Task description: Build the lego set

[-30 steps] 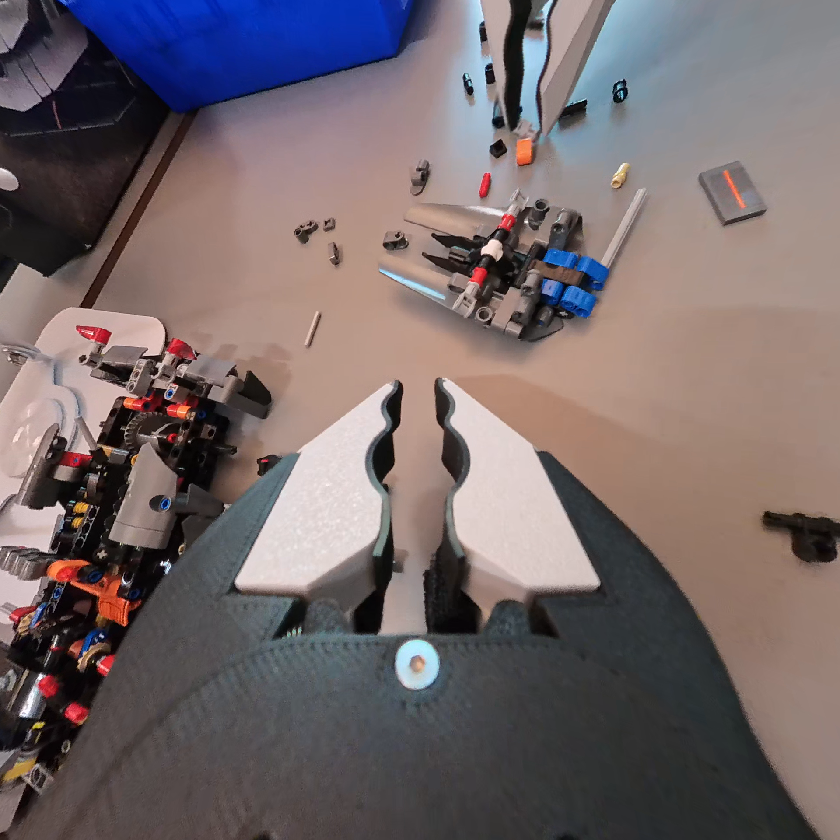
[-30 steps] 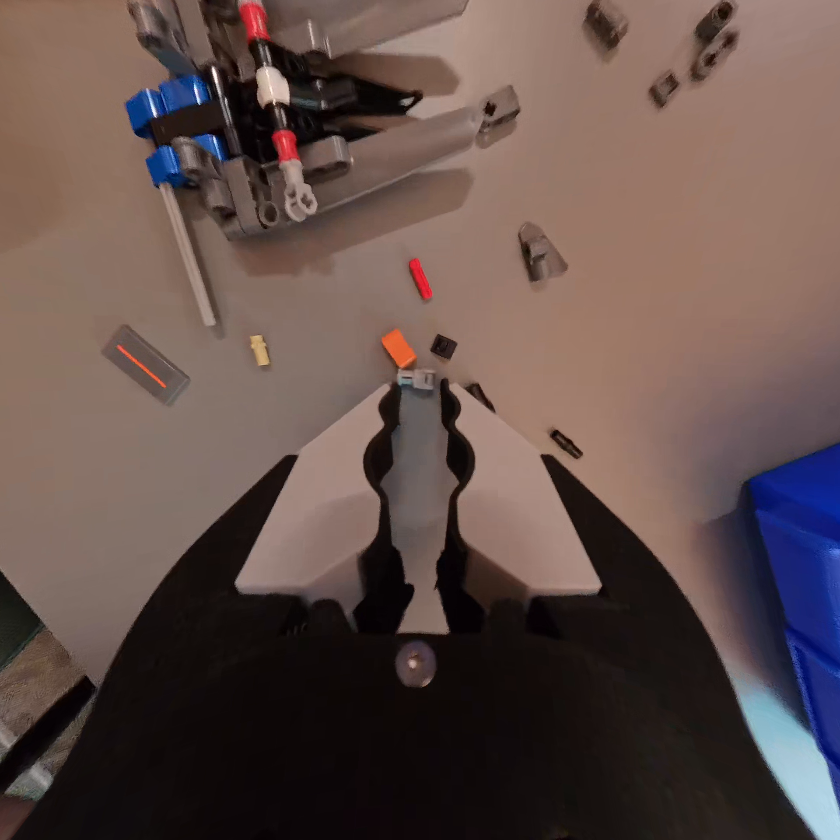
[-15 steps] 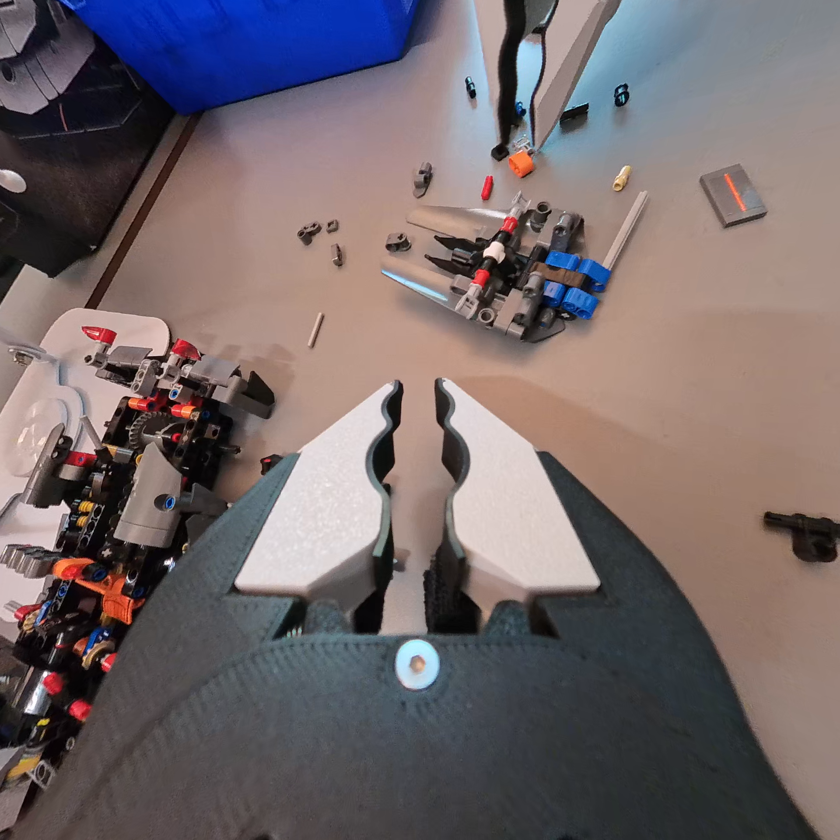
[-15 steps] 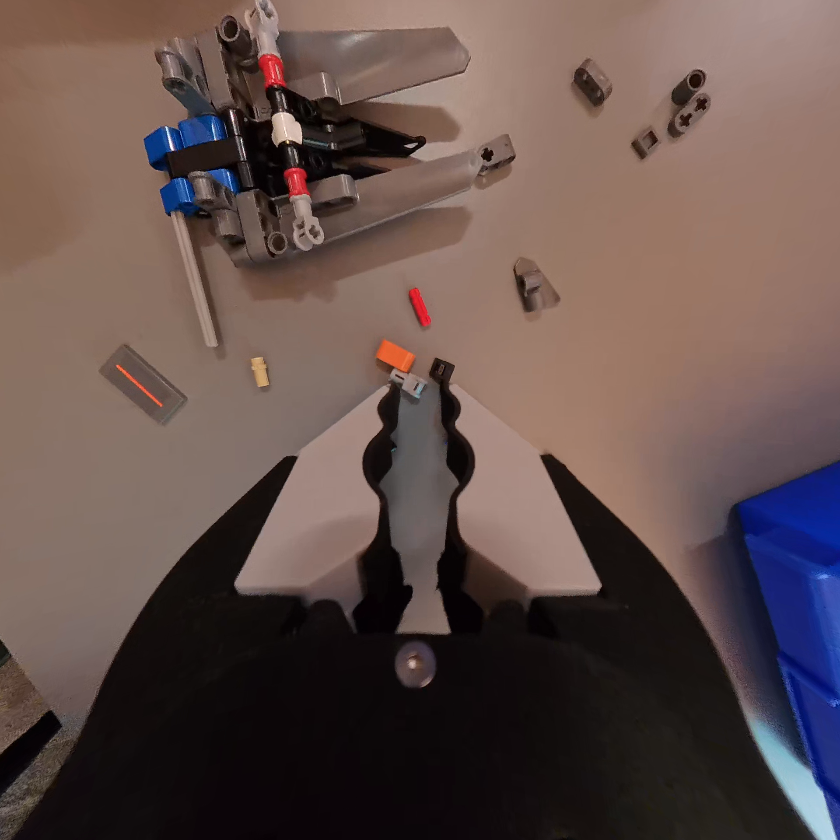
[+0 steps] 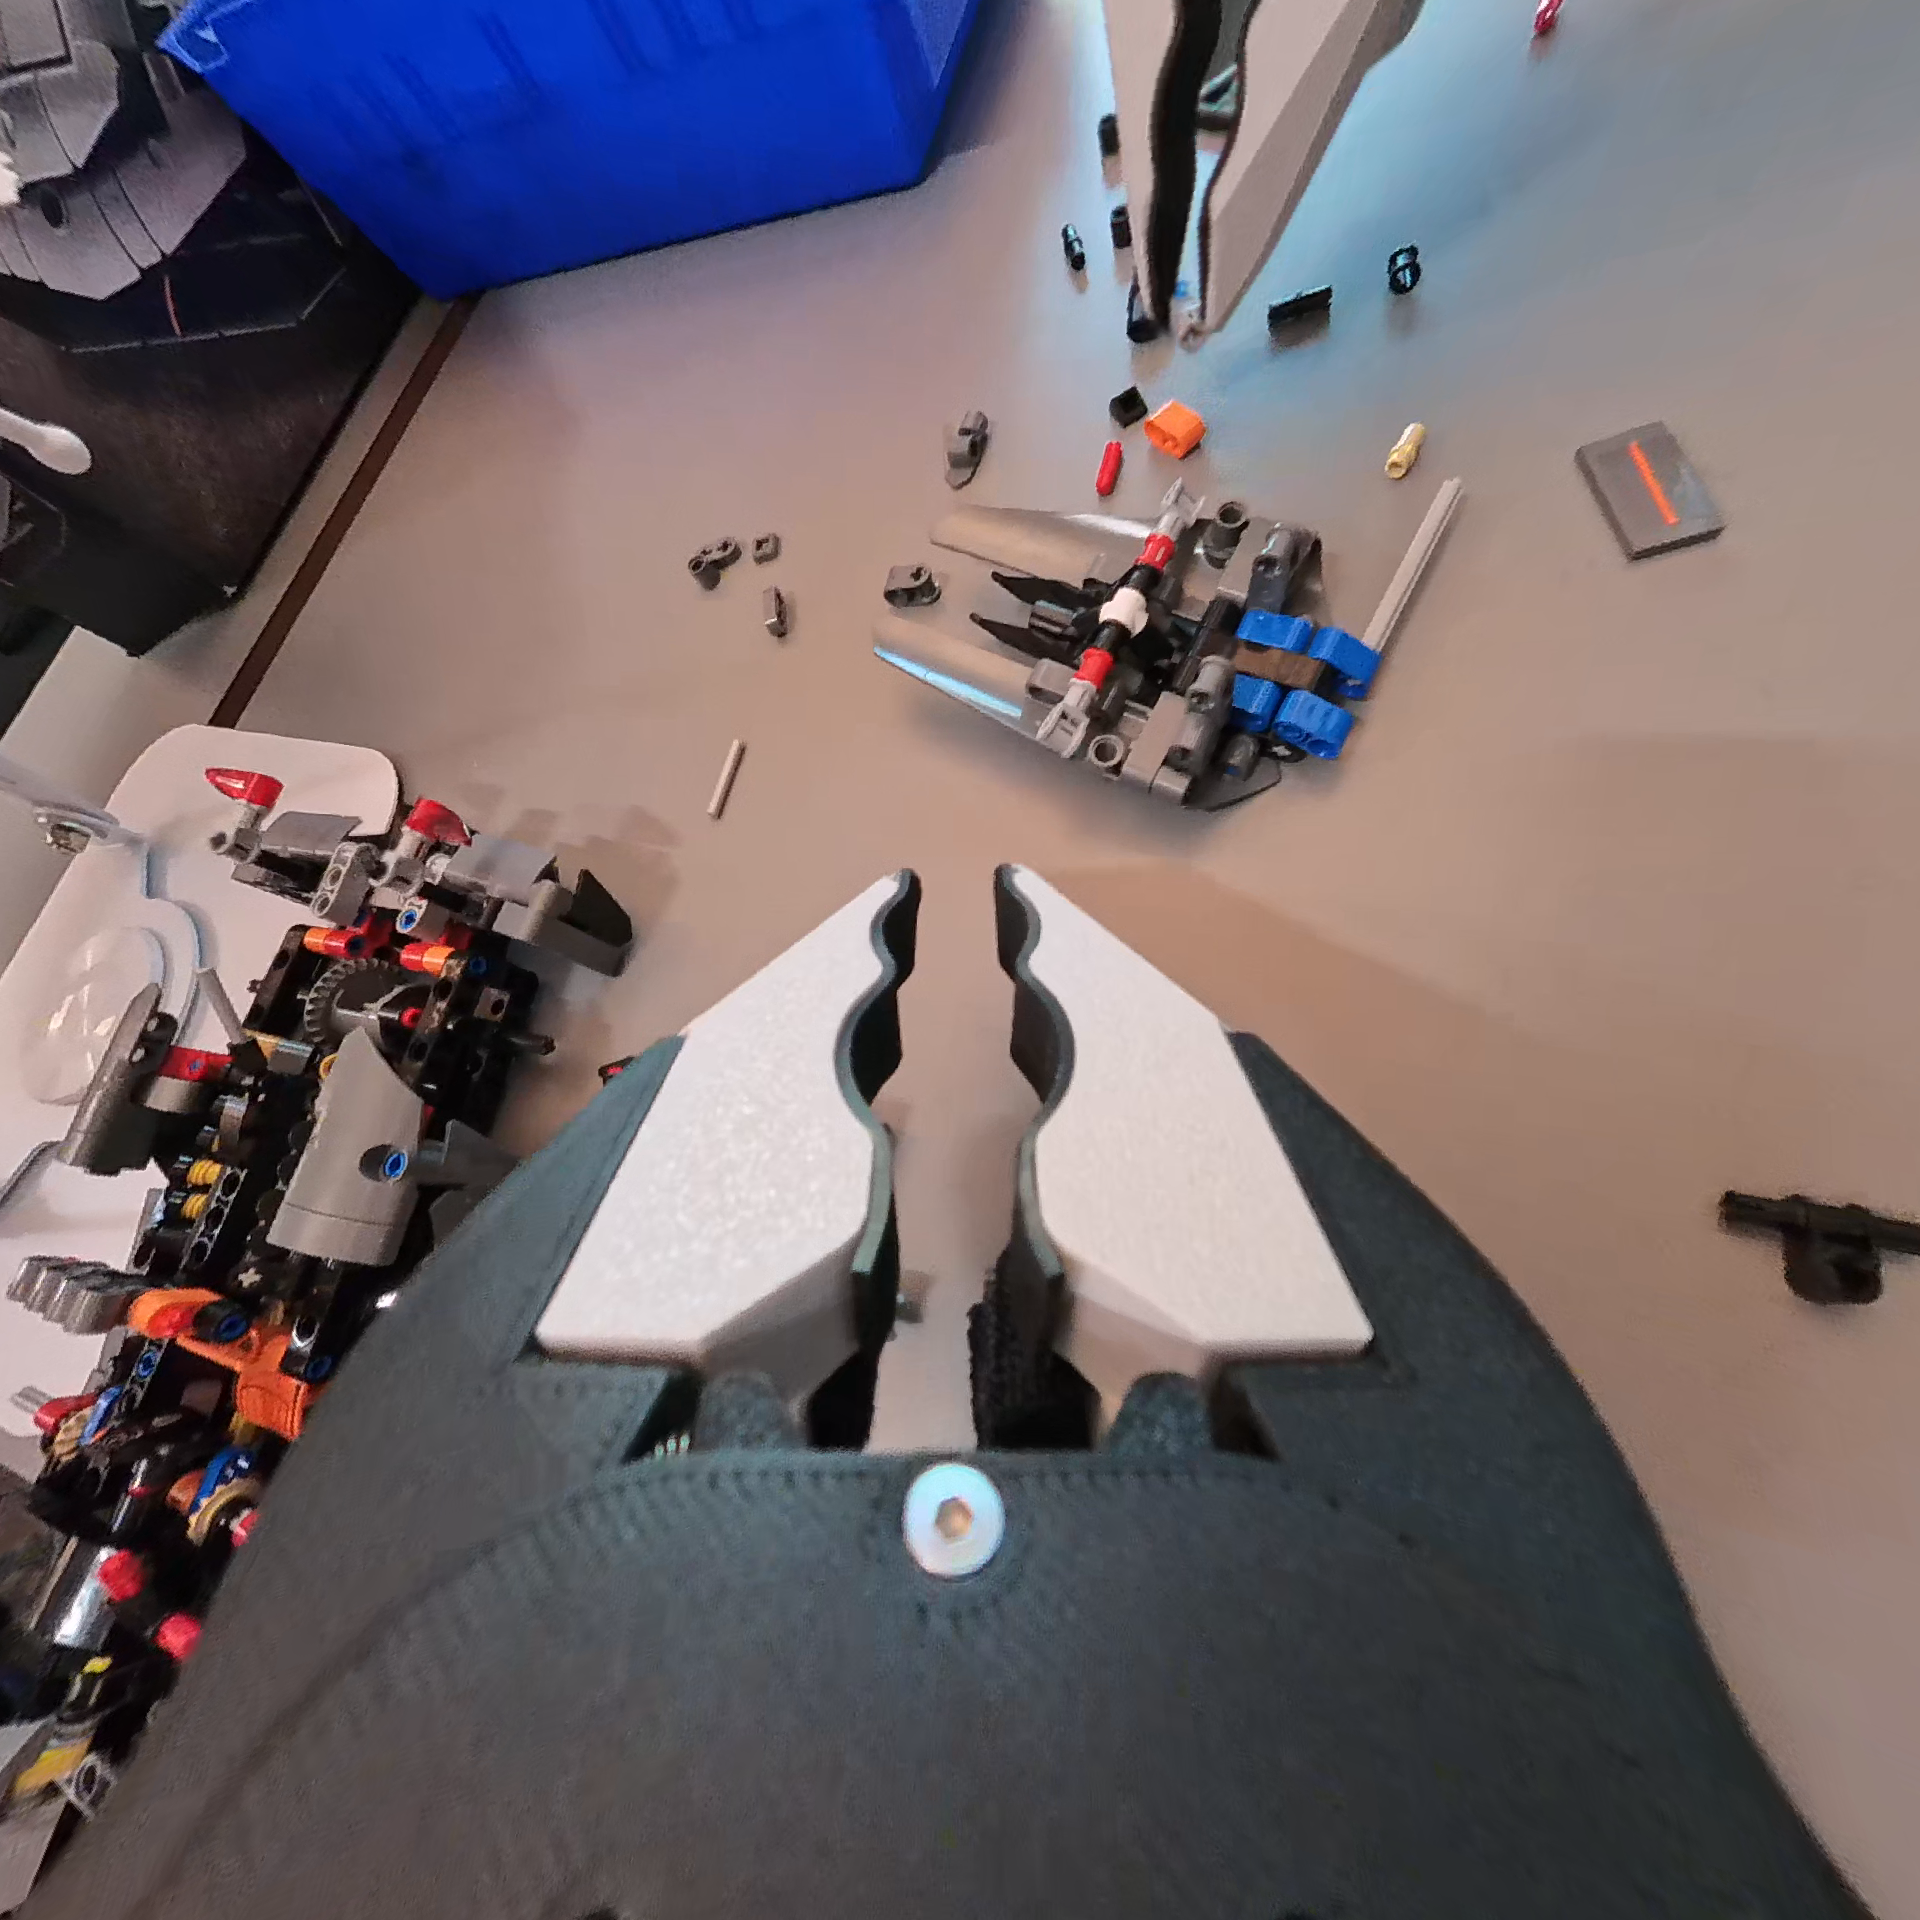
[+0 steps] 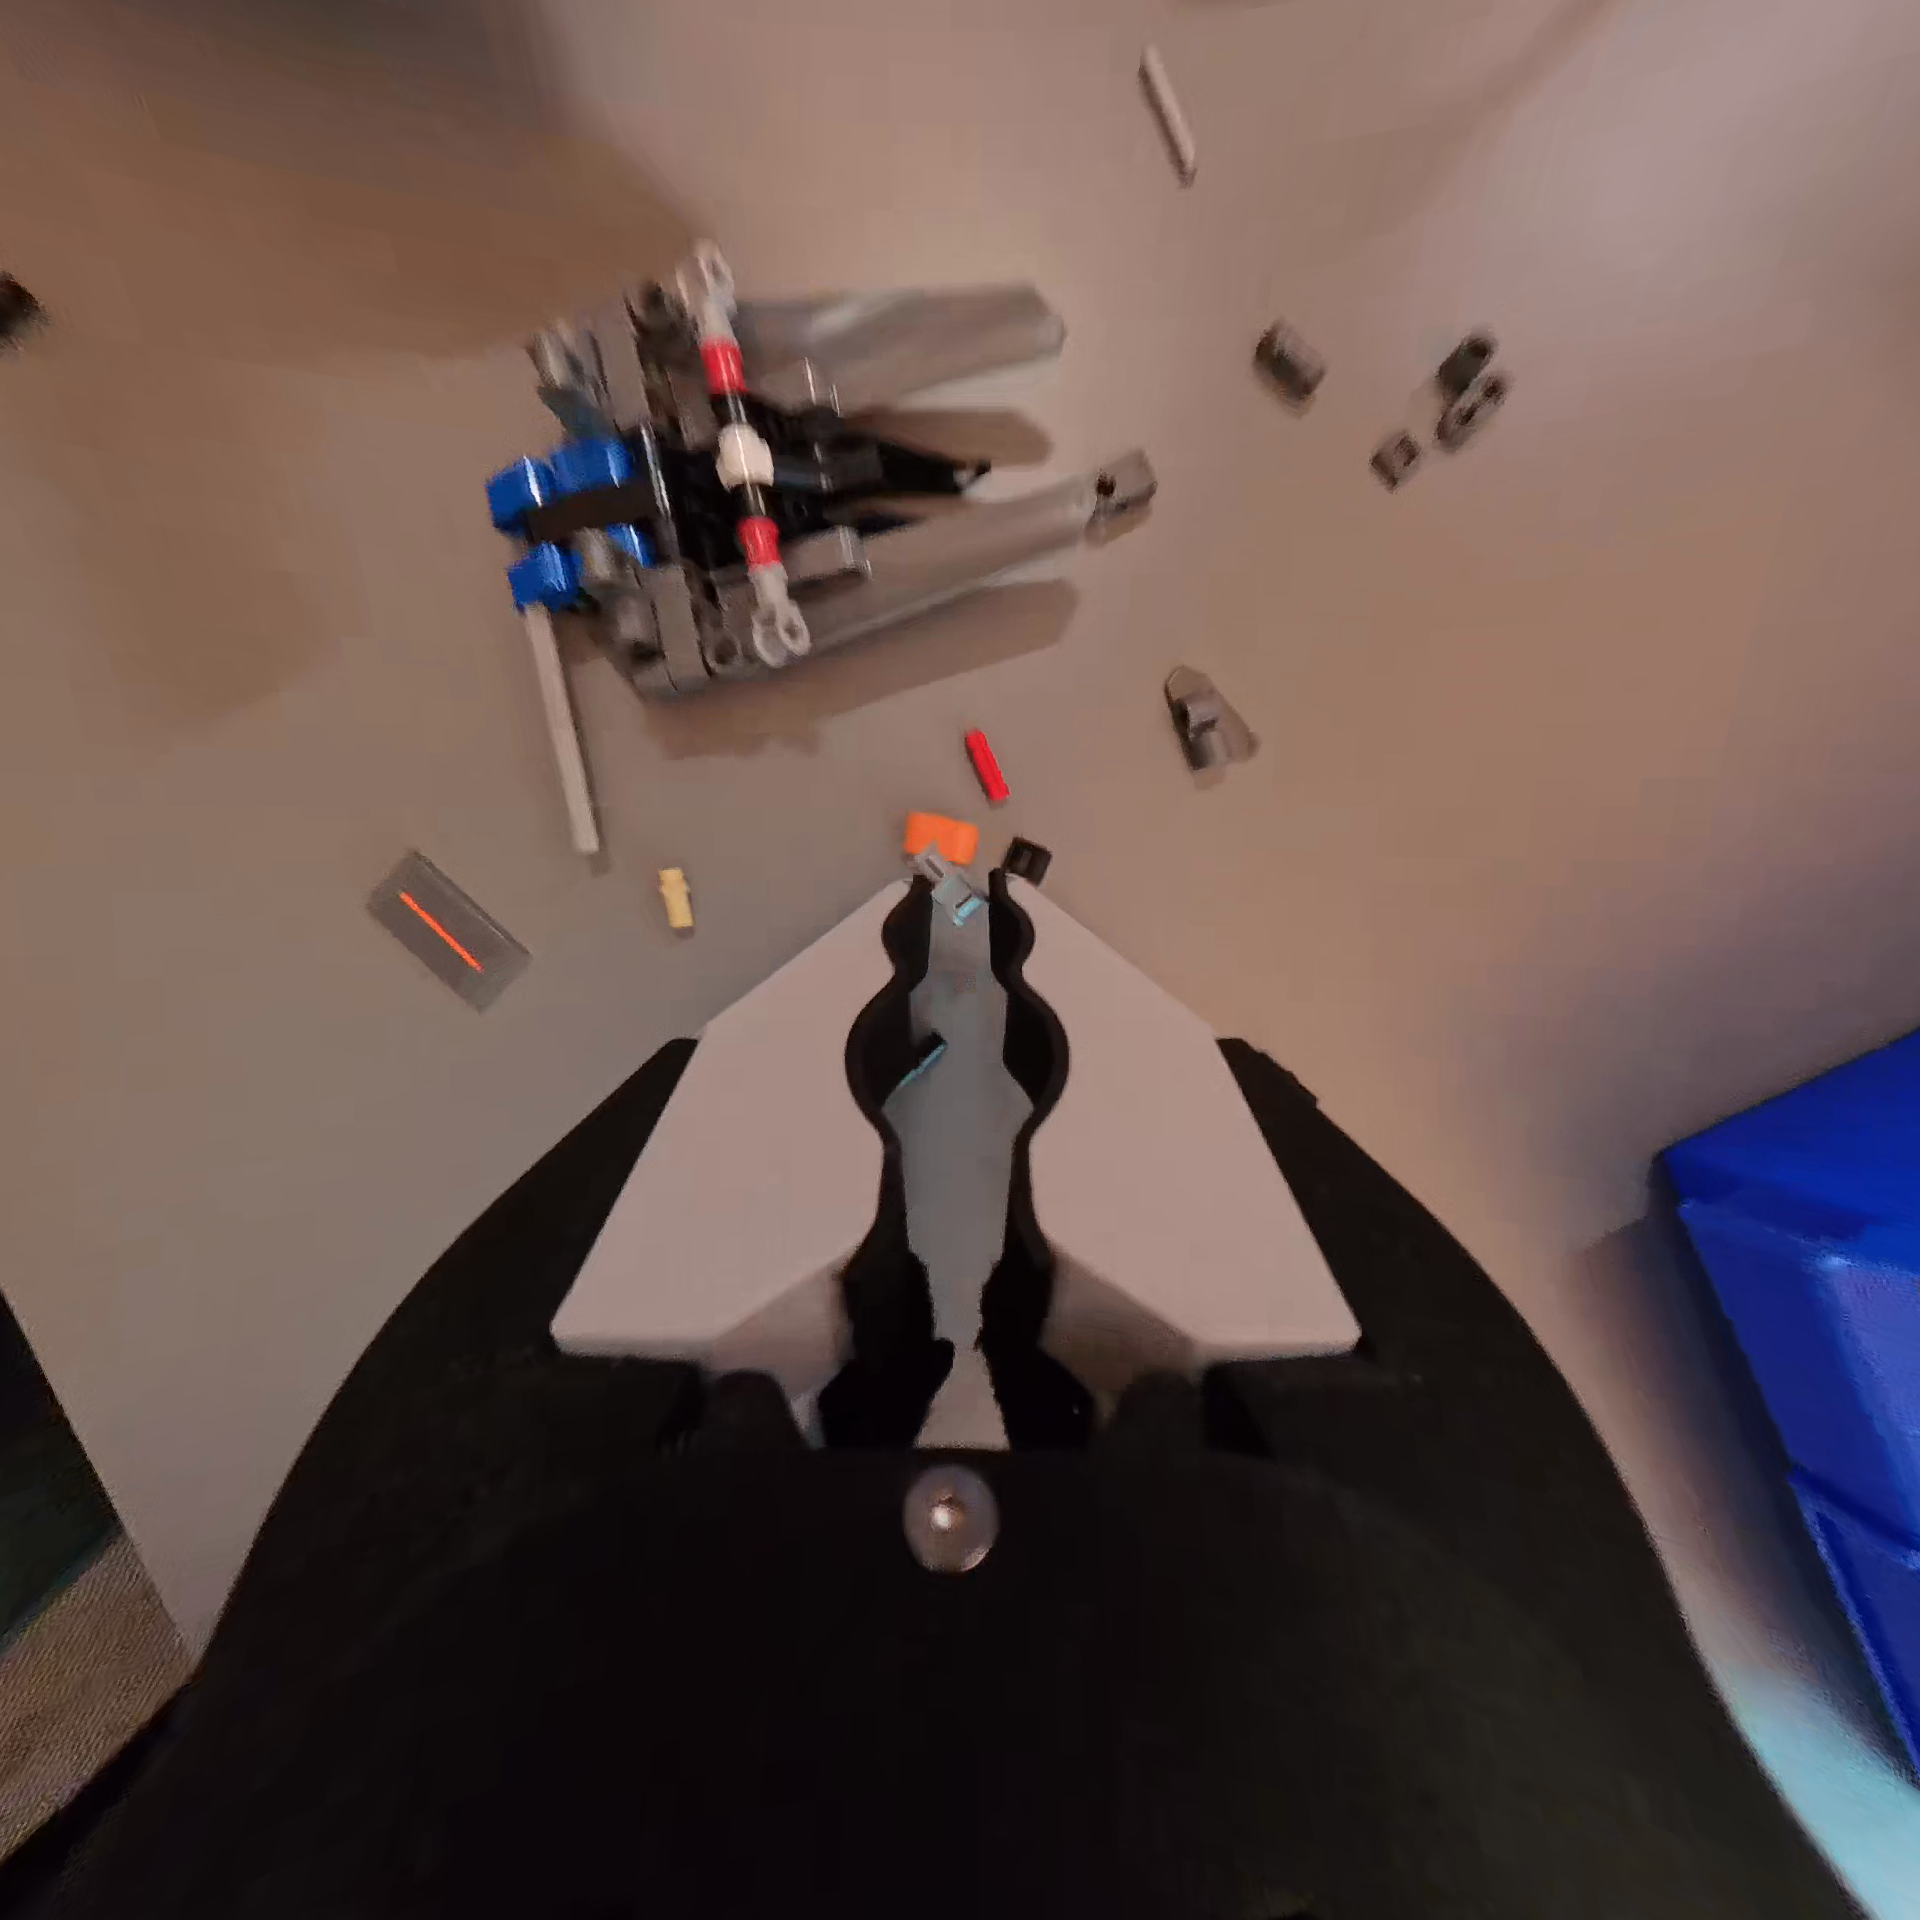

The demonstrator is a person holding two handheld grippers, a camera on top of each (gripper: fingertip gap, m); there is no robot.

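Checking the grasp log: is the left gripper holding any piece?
No, the left gripper is open, with only bare table showing between its fingers.

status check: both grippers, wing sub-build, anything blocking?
Right gripper shut on small grey piece, off the table. Left gripper open, holding nothing. Wing sub-build untouched on table; loose bits around it, nothing blocking.

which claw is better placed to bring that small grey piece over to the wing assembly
Right. The right claw already pinches the small grey piece near the wing assembly; the left claw is empty, farther back.
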